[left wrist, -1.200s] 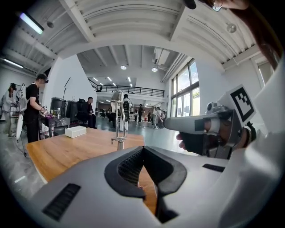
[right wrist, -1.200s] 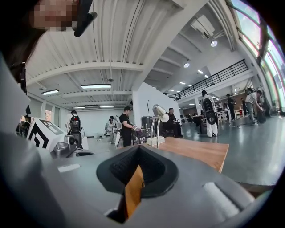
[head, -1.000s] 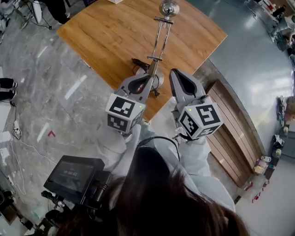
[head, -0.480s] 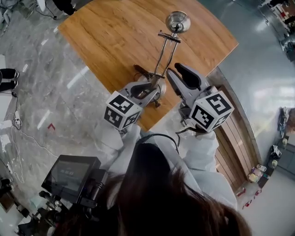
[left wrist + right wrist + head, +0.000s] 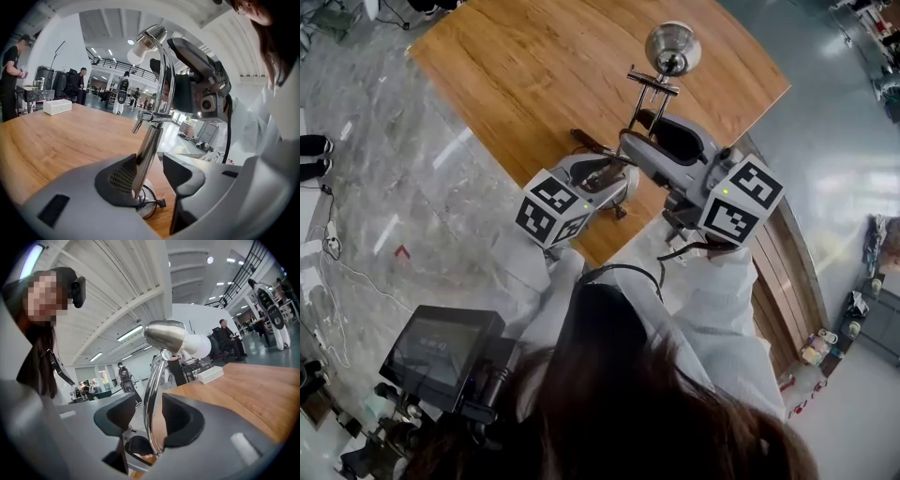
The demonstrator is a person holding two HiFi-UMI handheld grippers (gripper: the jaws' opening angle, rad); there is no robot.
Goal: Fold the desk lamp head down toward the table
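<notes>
Head view: desk lamp upright near the front edge of the wooden surface, head raised
Chrome metal: stiff, slick, likely top-heavy, hinge probably tight, so steady the lower post and press the upper arm just below the head; left gripper part open, post against one jaw, the other clear; right gripper part open astride the arm, not clamped

Open tabletop around the lamp
</notes>
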